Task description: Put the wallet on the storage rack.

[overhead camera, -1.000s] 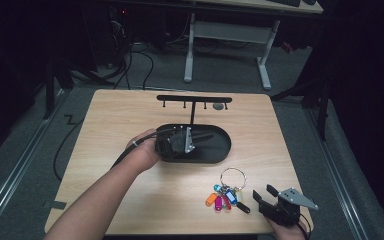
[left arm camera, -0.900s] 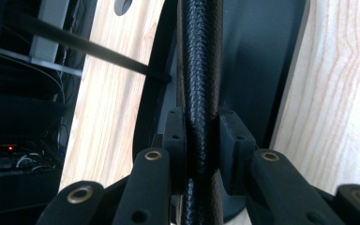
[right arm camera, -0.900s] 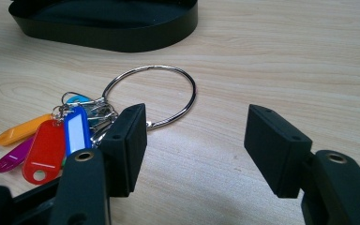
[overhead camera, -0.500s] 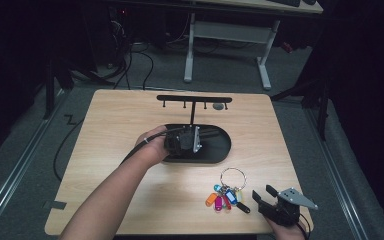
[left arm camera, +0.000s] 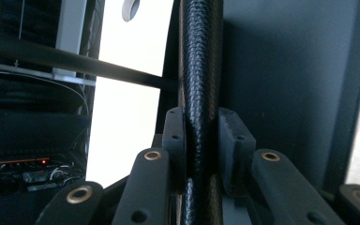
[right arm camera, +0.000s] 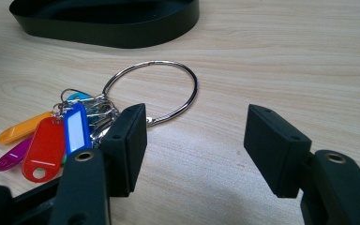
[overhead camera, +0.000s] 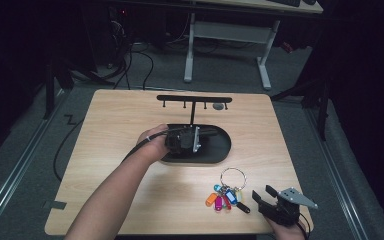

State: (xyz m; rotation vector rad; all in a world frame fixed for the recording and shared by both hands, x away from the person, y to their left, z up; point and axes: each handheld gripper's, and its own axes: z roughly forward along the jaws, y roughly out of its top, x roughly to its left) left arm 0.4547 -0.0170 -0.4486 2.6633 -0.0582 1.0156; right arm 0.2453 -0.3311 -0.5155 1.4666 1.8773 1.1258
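Tongs first, from the high view: the left tongs point(overhead camera: 200, 138) lie low over the black oval tray point(overhead camera: 222, 150) at the middle of the counter point(overhead camera: 120, 125), clamped on the tray's edge at the foot of the key stand point(overhead camera: 194, 102), whose hook bar rises behind it; the right tongs point(overhead camera: 266, 196) rest spread at the near right corner, just beside the key ring point(overhead camera: 233, 178) with its coloured tags point(overhead camera: 223, 199), which lies flat on the wood near the tray. In the left gripper view, both pads point(left arm camera: 176, 140) pinch a textured black rim point(left arm camera: 200, 70), with a thin black rod point(left arm camera: 75, 58) crossing behind. In the right gripper view, the jaws stand wide apart with nothing between them; the ring point(right arm camera: 157, 91) lies just ahead of the left pad, the tags point(right arm camera: 47, 143) fanned beside it, the tray wall point(right arm camera: 122, 23) beyond. Risk, as I judge it: the narrow pinch on the rim could slip or tip the stand if pulled sideways, and a flat ring may skid from the right pads.
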